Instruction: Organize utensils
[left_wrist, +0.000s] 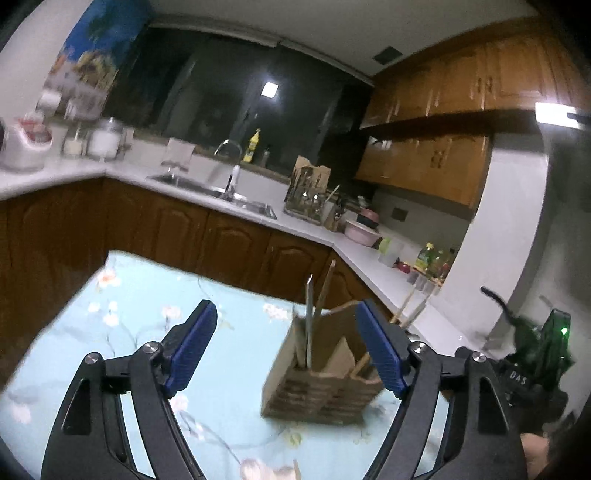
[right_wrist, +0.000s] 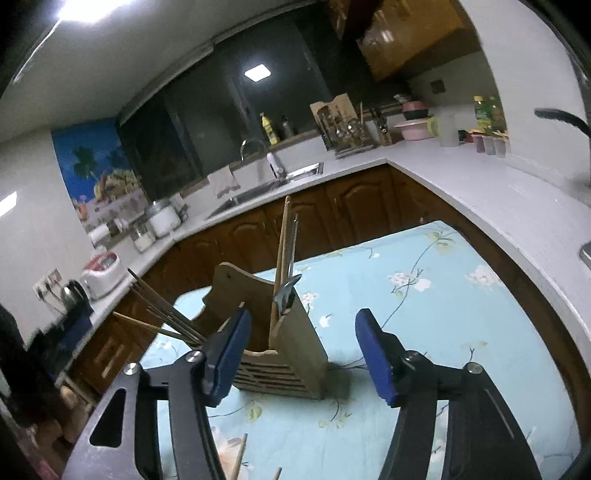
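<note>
A wooden utensil holder (left_wrist: 321, 384) stands on the table's light blue floral cloth (left_wrist: 147, 317). A metal utensil and a wooden chopstick (left_wrist: 314, 310) rise from its near compartment. My left gripper (left_wrist: 286, 317) is open just short of the holder, with nothing between its blue pads. In the right wrist view the holder (right_wrist: 291, 354) sits partly behind the left finger of my right gripper (right_wrist: 303, 321), which is open and empty. A tall chopstick (right_wrist: 282, 243) stands in it, and several thin sticks (right_wrist: 162, 314) lean out to the left. Two loose chopstick ends (right_wrist: 240, 458) lie on the cloth (right_wrist: 461, 314).
An L-shaped white counter (left_wrist: 207, 173) over brown cabinets wraps behind the table. It carries a sink (right_wrist: 258, 188), a dish rack (left_wrist: 306, 199), bowls, bottles, jars and a rice cooker (right_wrist: 101, 275). The body of my right gripper (left_wrist: 532, 369) shows at the right edge.
</note>
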